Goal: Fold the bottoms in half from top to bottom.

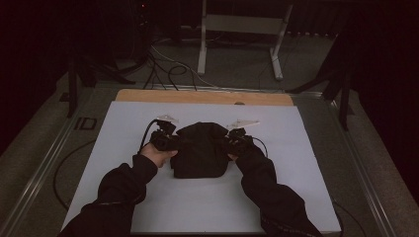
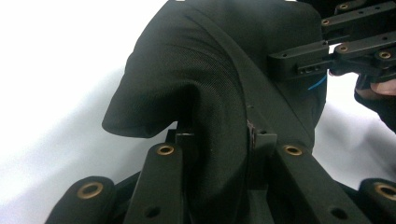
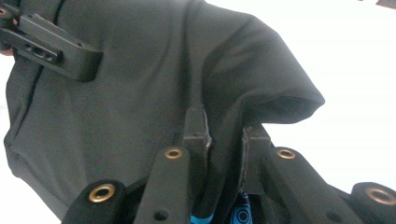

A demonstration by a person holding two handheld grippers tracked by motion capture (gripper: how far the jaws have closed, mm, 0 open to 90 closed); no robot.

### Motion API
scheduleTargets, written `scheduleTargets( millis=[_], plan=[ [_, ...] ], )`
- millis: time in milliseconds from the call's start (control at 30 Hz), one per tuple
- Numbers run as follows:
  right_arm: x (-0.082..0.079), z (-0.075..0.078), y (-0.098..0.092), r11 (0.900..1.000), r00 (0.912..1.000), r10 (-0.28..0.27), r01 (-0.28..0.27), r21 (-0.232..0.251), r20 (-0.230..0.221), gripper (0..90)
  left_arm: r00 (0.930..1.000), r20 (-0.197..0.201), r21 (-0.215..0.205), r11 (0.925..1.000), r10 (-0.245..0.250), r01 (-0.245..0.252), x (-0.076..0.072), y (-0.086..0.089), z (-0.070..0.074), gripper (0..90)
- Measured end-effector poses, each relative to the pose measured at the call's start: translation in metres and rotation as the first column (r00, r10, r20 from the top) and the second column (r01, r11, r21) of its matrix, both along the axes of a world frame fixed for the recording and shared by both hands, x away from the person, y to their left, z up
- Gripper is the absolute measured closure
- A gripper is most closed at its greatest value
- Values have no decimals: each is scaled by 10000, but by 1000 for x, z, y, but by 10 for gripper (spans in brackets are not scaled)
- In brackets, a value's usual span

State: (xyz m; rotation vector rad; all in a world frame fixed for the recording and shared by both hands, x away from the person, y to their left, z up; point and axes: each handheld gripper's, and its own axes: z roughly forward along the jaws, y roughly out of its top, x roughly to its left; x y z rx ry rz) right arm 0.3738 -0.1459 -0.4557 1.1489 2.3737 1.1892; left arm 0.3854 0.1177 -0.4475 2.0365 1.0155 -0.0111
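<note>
Black woven cloth, a folded garment [image 1: 200, 150], lies bunched near the middle of the white sheet [image 1: 123, 123] that covers the table, with its far part puffed up between the two tools. The left gripper [image 1: 170, 140] sits at the garment's left edge, its jaws clamped on a thick fold of the fabric, which bulges out past them in the left gripper view. The right gripper [image 1: 232, 140] sits at the garment's right edge, pinching another fold the same way.
</note>
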Motion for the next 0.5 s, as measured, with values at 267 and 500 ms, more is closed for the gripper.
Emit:
scheduleTargets(
  millis=[267,500],
  plan=[
    [15,-15,1,9998,9998,-147,146,-117,-155,771,9997,-185,0,9999,158,-158,16,1,-16,727],
    [25,-23,3,9993,9996,-247,243,-294,-137,770,9994,-228,5,9996,276,-276,28,1,-27,725]
  ],
)
